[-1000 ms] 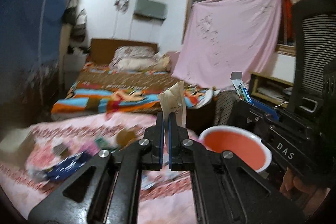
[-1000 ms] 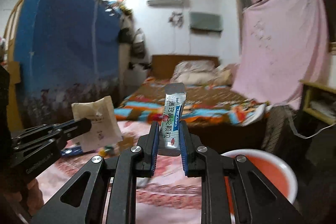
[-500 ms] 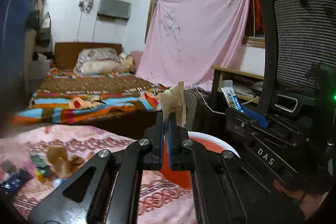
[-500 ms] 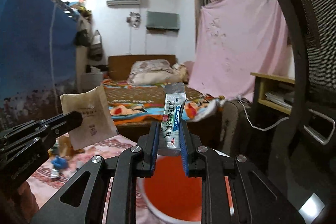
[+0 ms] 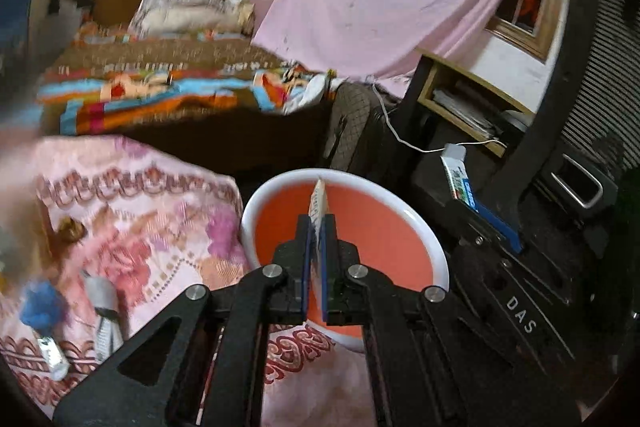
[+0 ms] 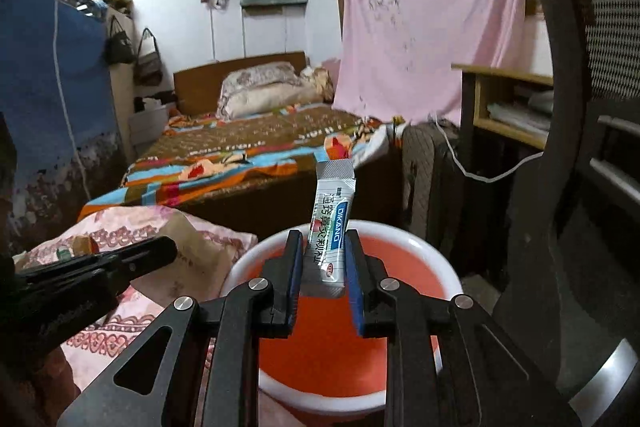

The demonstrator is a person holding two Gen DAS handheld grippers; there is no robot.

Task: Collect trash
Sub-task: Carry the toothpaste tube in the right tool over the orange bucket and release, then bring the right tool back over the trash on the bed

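Bedroom, pink floral cloth (image 5: 140,227) beside a red basin (image 6: 400,267): above the basin, the left gripper (image 5: 317,239) fingers pinch a paper packet (image 5: 319,197), the right gripper (image 6: 323,267) fingers loosely bracket a sachet (image 6: 330,227).

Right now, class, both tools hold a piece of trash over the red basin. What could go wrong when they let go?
1. The left tool grips the beige paper packet over the basin's middle, but a thin packet may flutter past the white rim of the red basin.
2. The right tool holds the sachet near the far rim; it may land outside.
3. Both tools crowd one basin and might bump.
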